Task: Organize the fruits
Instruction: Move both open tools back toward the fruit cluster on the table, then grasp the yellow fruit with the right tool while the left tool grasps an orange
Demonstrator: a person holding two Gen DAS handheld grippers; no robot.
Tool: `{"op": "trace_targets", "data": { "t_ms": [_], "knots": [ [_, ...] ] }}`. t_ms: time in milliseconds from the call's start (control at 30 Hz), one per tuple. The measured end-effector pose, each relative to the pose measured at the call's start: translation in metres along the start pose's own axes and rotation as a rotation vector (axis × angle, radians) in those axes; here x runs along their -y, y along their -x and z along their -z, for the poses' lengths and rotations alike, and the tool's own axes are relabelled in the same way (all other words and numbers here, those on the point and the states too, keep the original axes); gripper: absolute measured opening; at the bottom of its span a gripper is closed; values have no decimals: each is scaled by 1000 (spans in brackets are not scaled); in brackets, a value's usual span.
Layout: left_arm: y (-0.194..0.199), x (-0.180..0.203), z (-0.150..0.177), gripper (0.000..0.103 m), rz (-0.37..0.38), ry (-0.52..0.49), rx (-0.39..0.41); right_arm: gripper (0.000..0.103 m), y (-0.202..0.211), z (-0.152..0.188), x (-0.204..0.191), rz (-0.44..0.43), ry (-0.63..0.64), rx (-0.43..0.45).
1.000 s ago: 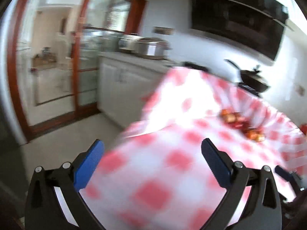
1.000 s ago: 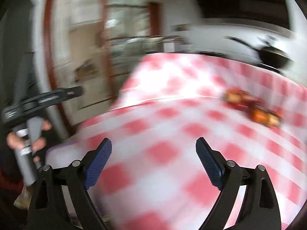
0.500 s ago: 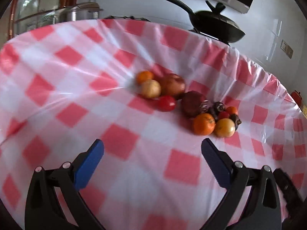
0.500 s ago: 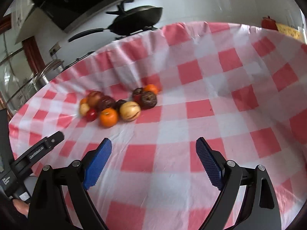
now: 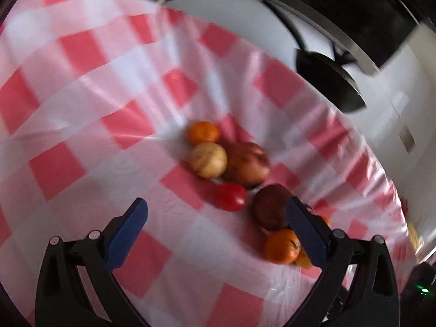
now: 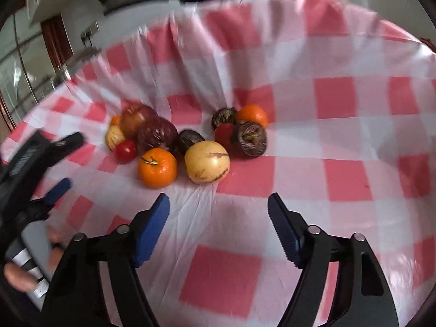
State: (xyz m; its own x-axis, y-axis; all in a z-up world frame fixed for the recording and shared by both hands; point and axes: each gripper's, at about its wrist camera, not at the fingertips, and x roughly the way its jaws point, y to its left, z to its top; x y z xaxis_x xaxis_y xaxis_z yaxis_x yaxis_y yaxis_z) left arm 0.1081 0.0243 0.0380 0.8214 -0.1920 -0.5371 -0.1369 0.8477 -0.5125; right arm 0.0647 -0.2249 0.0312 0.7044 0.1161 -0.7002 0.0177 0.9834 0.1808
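A pile of fruit lies on the red-and-white checked tablecloth (image 5: 81,109). In the left wrist view a mandarin (image 5: 203,133), a pale yellow fruit (image 5: 208,159), a reddish apple (image 5: 246,163), a red tomato (image 5: 230,196), a dark red fruit (image 5: 271,207) and an orange (image 5: 280,246) show. My left gripper (image 5: 216,204) stands open just short of the tomato, holding nothing. In the right wrist view an orange (image 6: 157,167) and a pale yellow fruit (image 6: 207,162) lie nearest. My right gripper (image 6: 218,200) hovers before them, its jaws closing with nothing between them.
A black pan (image 5: 327,81) sits beyond the table's far edge, under a dark range hood. The left gripper (image 6: 61,166) and the hand (image 6: 16,275) holding it fill the left side of the right wrist view. Bare cloth (image 6: 354,163) stretches right of the pile.
Both views swung from the room onto the table and closed in on the fruit pile. The right gripper's jaws stand narrower than before; the left jaws keep their width.
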Motion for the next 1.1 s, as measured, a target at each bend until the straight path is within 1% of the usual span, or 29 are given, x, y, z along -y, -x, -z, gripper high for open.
{"op": "trace_targets", "data": {
  "t_ms": [33, 100, 200, 267, 367, 500, 567, 600, 667, 733, 767, 833, 900, 967, 1033, 1100],
  "knots": [
    [0, -4, -1, 101, 6, 24, 2, 67, -5, -3, -2, 5, 6, -12],
    [-1, -3, -2, 101, 4, 19, -2, 66, -18, -11, -5, 9, 19, -35],
    [-3, 4, 1, 101, 7, -22, -15, 60, -33, -20, -11, 46, 56, -67],
    [-2, 9, 2, 101, 5, -57, -21, 51, -43, -24, -13, 35, 64, -88],
    [-2, 16, 5, 101, -7, -108, -25, 49, -49, -28, -16, 39, 78, -81],
    [-6, 31, 13, 101, 11, -206, -72, 44, -53, -33, -13, 0, 55, -83],
    [-9, 44, 20, 101, 17, -289, -98, 44, -52, -33, -9, -24, 35, -79],
    [-9, 47, 23, 101, 18, -312, -100, 44, -50, -33, -7, -28, 21, -73],
    [-9, 58, 30, 101, 17, -385, -99, 44, -43, -32, 7, -77, -45, -49],
    [-11, 67, 37, 101, 8, -448, -106, 44, -36, -30, 31, -181, -170, -22],
    [-13, 70, 39, 101, 8, -463, -115, 44, -34, -29, 44, -233, -232, -4],
    [-19, 75, 42, 101, 26, -470, -143, 44, -29, -28, 65, -298, -319, 39],
    [-26, 78, 44, 101, 43, -466, -174, 44, -25, -29, 81, -332, -397, 92],
    [-33, 85, 48, 101, 35, -486, -201, 44, -23, -29, 94, -387, -480, 134],
    [-42, 93, 51, 97, 6, -510, -225, 44, -20, -29, 99, -402, -504, 163],
    [-53, 95, 51, 85, -12, -510, -260, 44, -15, -29, 98, -403, -501, 189]
  ]
}}
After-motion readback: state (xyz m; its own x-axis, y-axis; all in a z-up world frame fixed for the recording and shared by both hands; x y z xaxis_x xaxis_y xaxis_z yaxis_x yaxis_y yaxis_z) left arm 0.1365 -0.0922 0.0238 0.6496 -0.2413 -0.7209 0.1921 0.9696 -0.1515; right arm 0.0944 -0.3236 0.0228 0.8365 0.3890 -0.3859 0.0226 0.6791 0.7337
